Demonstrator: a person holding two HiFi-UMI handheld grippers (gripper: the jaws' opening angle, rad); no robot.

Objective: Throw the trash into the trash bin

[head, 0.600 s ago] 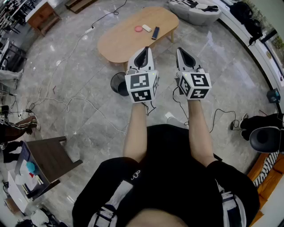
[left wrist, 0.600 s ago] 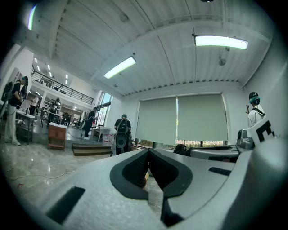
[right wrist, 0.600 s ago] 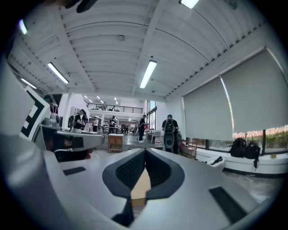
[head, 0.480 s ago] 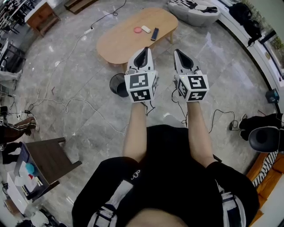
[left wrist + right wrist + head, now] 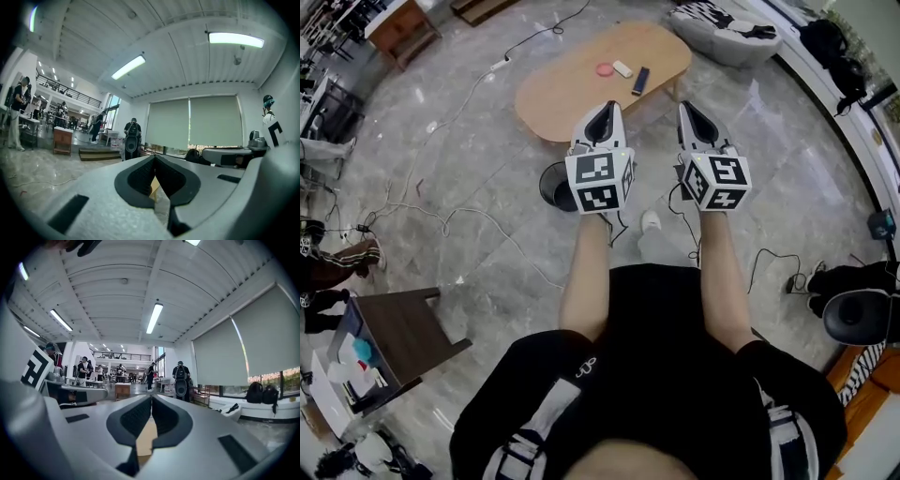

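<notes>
Trash bin shows just left of left tool; it and right tool are pressed together.

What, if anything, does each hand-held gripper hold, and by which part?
Nothing: the left hand-held gripper and the right hand-held gripper are shut and empty.

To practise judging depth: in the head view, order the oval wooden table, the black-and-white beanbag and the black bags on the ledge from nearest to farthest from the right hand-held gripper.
From the right hand-held gripper:
1. Oval wooden table, just ahead.
2. Black-and-white beanbag, beyond the table's right end.
3. Black bags, far right on the ledge.
</notes>
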